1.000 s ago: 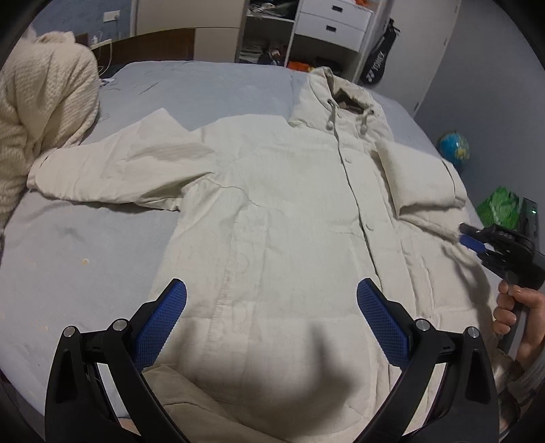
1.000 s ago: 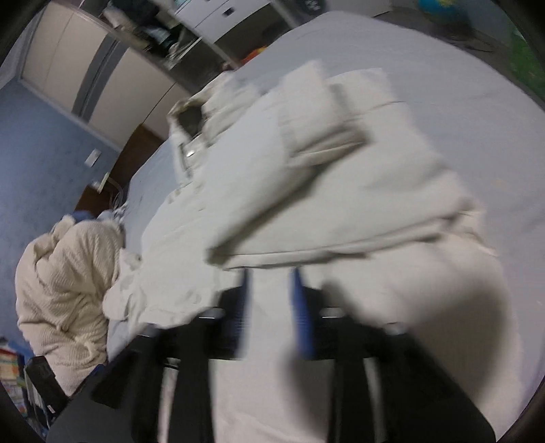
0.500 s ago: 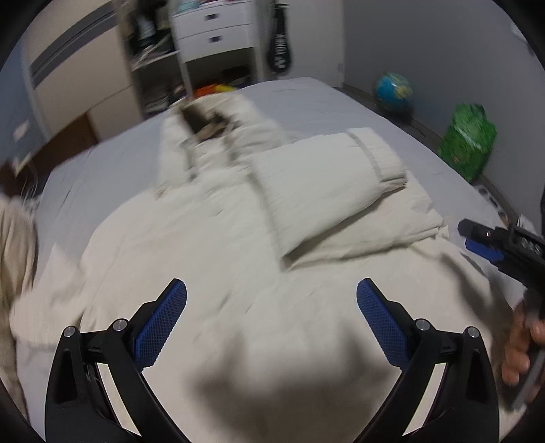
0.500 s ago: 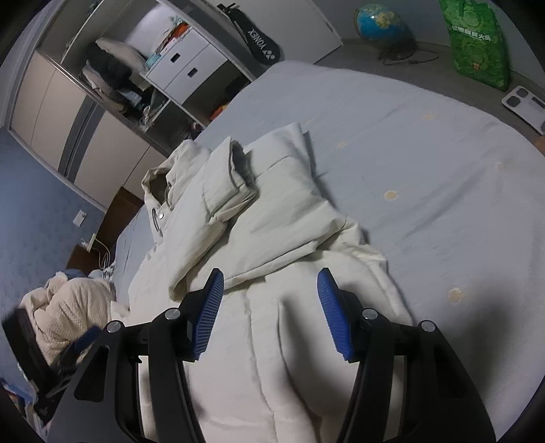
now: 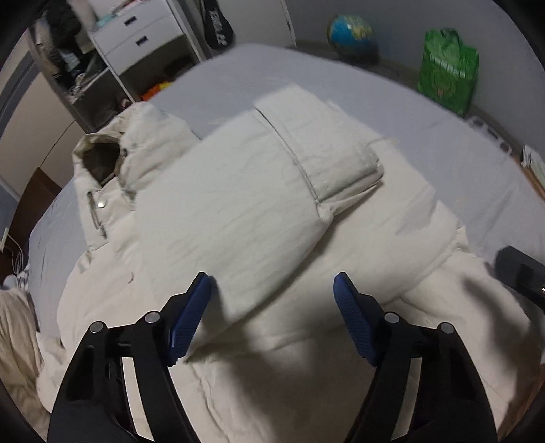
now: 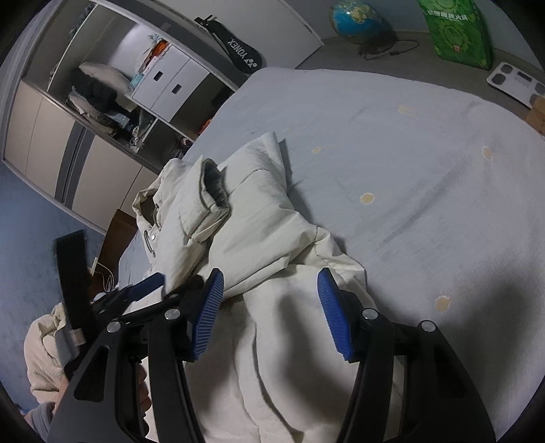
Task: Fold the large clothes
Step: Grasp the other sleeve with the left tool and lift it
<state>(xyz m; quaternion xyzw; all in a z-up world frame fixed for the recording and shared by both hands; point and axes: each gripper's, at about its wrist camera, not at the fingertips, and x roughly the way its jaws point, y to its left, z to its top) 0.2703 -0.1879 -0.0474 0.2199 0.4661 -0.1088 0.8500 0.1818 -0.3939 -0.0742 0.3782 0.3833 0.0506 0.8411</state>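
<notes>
A cream hooded coat lies front-up on the grey-blue bed, its right sleeve folded across the chest. My left gripper is open and empty, just above the coat's lower body near the sleeve fold. My right gripper is open and empty, hovering over the coat's right side edge. The coat's hood points towards the wardrobe. The left gripper's blue pads also show in the right wrist view.
A wardrobe with white drawers stands beyond the bed. A globe, a green bag and a white scale sit on the floor to the right. A cream knitted blanket lies at the left.
Both grippers swung right over the coat's folded-sleeve side. The right gripper went from nearly closed to open. The left one narrowed a little and moved closer to the fold.
</notes>
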